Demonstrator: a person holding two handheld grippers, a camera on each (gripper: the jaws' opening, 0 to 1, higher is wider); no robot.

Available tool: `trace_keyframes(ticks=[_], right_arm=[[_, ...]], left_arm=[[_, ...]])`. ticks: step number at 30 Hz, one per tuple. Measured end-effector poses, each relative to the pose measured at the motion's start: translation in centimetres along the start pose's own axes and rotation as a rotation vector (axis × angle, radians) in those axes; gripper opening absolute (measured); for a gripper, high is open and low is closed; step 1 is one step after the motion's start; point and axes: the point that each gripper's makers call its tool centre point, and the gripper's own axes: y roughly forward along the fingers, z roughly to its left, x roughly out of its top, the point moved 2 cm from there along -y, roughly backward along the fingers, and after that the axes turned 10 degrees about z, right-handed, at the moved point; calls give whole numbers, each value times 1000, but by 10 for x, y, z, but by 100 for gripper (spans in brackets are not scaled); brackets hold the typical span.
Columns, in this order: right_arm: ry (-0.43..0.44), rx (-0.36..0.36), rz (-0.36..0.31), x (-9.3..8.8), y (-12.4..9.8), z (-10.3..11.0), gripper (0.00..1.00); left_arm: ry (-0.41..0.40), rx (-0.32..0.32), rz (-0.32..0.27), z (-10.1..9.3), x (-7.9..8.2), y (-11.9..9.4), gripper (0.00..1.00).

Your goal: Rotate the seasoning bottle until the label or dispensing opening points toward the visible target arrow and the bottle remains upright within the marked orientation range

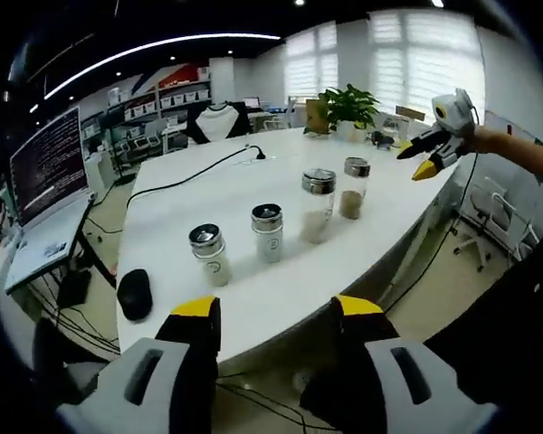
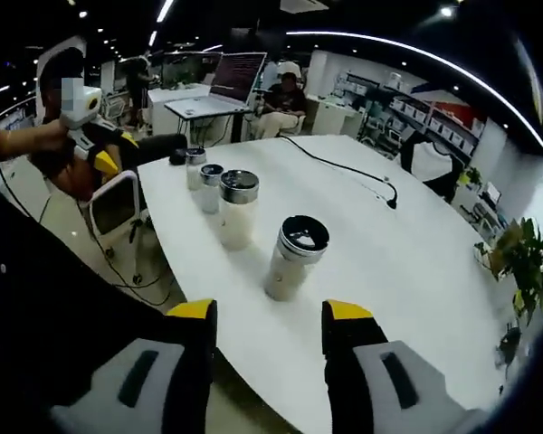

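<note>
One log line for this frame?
bottles: four upright in row, untouched | left tongs: open, empty | right tongs: open, empty

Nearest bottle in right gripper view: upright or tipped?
Upright. The bottle stands on its base on the white table, dark cap on top, in line with the three others. Both grippers are open and clear of it.
</note>
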Motion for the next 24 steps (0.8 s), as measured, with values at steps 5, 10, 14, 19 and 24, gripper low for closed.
trace_keyframes(ticks=[5, 10, 14, 19, 24], right_arm=[[-38, -39, -36, -11, -16, 13, 45], [62, -62, -92, -8, -26, 12, 45], [75, -77, -106, -8, -28, 20, 46], [206, -75, -157, -5, -31, 37, 48], [425, -129, -248, -18, -39, 52, 61]], left_arm=[[52, 17, -8, -9, -5, -21, 53], [0, 35, -57, -12, 5, -37, 57], [11, 50, -60, -16, 9, -46, 61], [-6, 76, -75, -16, 3, -57, 66], [-140, 79, -67, -20, -20, -55, 84]])
